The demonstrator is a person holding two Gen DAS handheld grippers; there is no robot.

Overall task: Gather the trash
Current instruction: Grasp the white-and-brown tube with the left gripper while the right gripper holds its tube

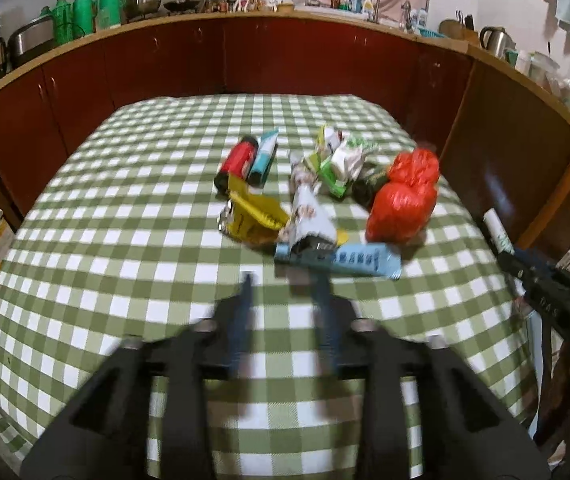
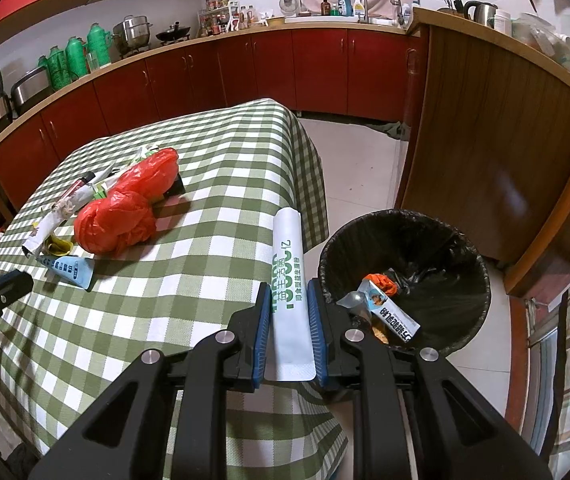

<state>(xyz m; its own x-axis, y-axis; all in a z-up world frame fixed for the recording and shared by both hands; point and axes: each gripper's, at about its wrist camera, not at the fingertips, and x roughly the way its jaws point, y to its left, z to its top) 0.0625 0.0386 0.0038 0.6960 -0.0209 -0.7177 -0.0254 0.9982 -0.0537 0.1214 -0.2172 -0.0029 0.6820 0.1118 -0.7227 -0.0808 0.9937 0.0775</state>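
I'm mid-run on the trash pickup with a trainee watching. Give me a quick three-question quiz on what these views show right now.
1. True or false: the right claw is shut on a white packet.
2. Where does the bin stand? A) on the table B) on the floor beside the table C) on the counter
3. Fill in: the left claw is open and holds ____.

Key
1. True.
2. B; the black-lined bin already holds some wrappers.
3. Nothing; it points at the blue packet on the checked tablecloth.

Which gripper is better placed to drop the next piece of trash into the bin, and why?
Right. The right gripper already clamps the white sachet beside the black-lined bin; the left gripper is open and empty over the table.
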